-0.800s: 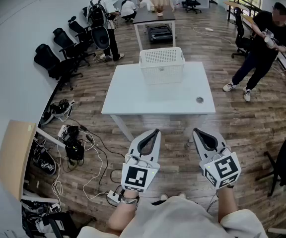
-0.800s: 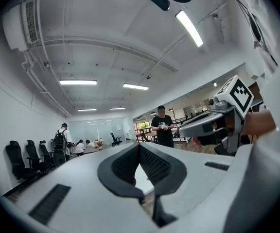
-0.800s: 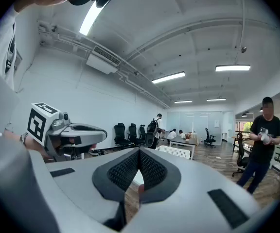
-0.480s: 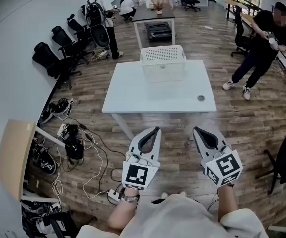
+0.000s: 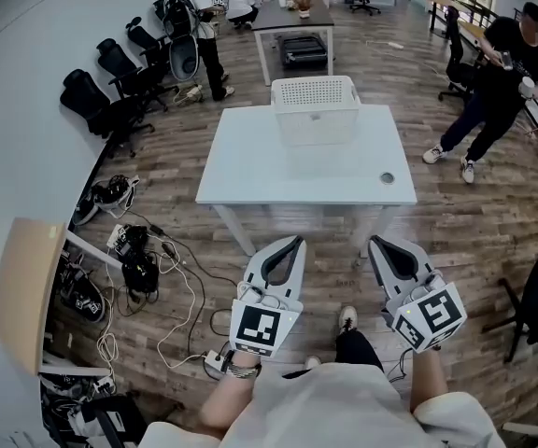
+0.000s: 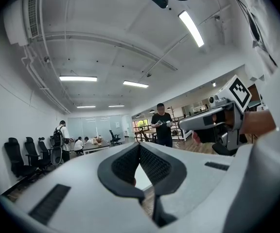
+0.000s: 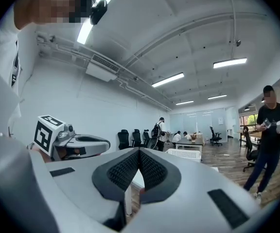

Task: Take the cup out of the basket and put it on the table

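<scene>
both my grippers are shut and empty. the left gripper (image 5: pixel 294 243) and the right gripper (image 5: pixel 375 244) each have their jaws pressed tip to tip, held level over the wooden floor (image 5: pixel 456 222), well short of the white rectangular table (image 5: pixel 278 171). the white perforated plastic basket (image 5: pixel 316 124) sits at the table's far edge, straight ahead, its long side running across my view. it lines up slightly nearer my left gripper. the cup shows nowhere; i judge it lies inside the basket, hidden by the walls. in the left gripper view i cannot make the basket out.
</scene>
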The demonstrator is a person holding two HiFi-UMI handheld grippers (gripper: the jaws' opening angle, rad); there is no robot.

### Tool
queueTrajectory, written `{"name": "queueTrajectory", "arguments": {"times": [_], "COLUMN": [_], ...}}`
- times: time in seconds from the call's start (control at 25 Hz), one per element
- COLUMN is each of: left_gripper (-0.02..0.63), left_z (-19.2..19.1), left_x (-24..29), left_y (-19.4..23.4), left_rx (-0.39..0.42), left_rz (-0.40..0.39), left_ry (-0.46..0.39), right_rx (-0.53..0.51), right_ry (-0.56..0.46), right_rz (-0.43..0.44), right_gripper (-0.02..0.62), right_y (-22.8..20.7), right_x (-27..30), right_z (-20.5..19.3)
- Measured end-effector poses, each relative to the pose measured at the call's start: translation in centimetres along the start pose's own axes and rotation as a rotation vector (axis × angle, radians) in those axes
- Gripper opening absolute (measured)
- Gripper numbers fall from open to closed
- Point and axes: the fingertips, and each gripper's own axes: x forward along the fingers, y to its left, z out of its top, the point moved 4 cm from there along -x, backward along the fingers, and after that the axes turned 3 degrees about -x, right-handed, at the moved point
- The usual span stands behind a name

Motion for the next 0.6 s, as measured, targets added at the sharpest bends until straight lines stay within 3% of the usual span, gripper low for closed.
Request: {"name": "queueTrajectory", "arguments": {"times": [0.24, 0.6], "left_gripper": [0.002, 0.002], "left_z": [-1.5, -2.2], "left_x": [3.5, 14.4], "left_y": [2.8, 7.1], "left_rx": [0.001, -0.001], "left_rz": [0.023, 0.051], "left_ry": [-0.017, 0.009], "right_rx": [0.016, 0.017], "right_ry": [-0.002, 0.015], "right_rz": [0.021, 0.047], "right_gripper": [0.017, 0.017], "right_y": [-2.2, -11.6], "right_x": [4.3, 12.2], "right_z": [-1.6, -2.6]}}
